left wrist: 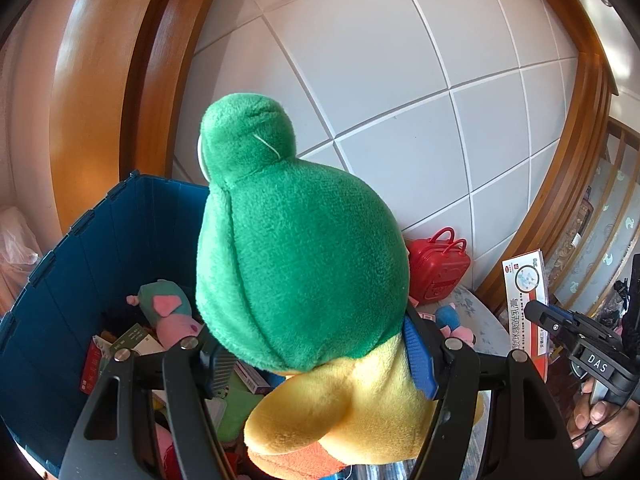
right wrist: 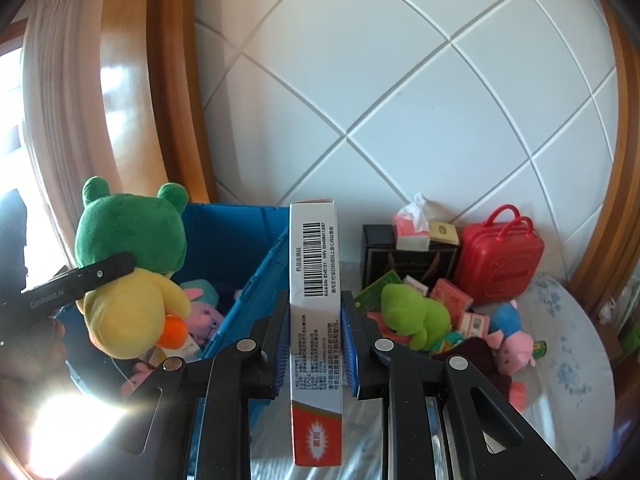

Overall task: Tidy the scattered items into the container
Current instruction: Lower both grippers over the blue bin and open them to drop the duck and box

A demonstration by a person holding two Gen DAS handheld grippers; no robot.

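Observation:
A plush frog (left wrist: 300, 240) with a green head and yellow body fills the left wrist view, and my left gripper (left wrist: 318, 354) is shut on its body. In the right wrist view the frog (right wrist: 132, 240) hangs over the near side of the blue bin (right wrist: 224, 232), with a black finger across its neck. My right gripper (right wrist: 316, 320) is shut on a tall white and red medicine box (right wrist: 314, 240), held upright just right of the bin's wall. The bin (left wrist: 80, 260) holds a pink pig plush (left wrist: 168, 308) and several small boxes.
On the floral cloth (right wrist: 572, 320) right of the bin lie a red toy suitcase (right wrist: 498, 264), a black box (right wrist: 400, 264), a tissue pack (right wrist: 410, 228), a lime green plush (right wrist: 416, 316), a pig plush (right wrist: 516, 348) and small boxes. A white tiled wall stands behind.

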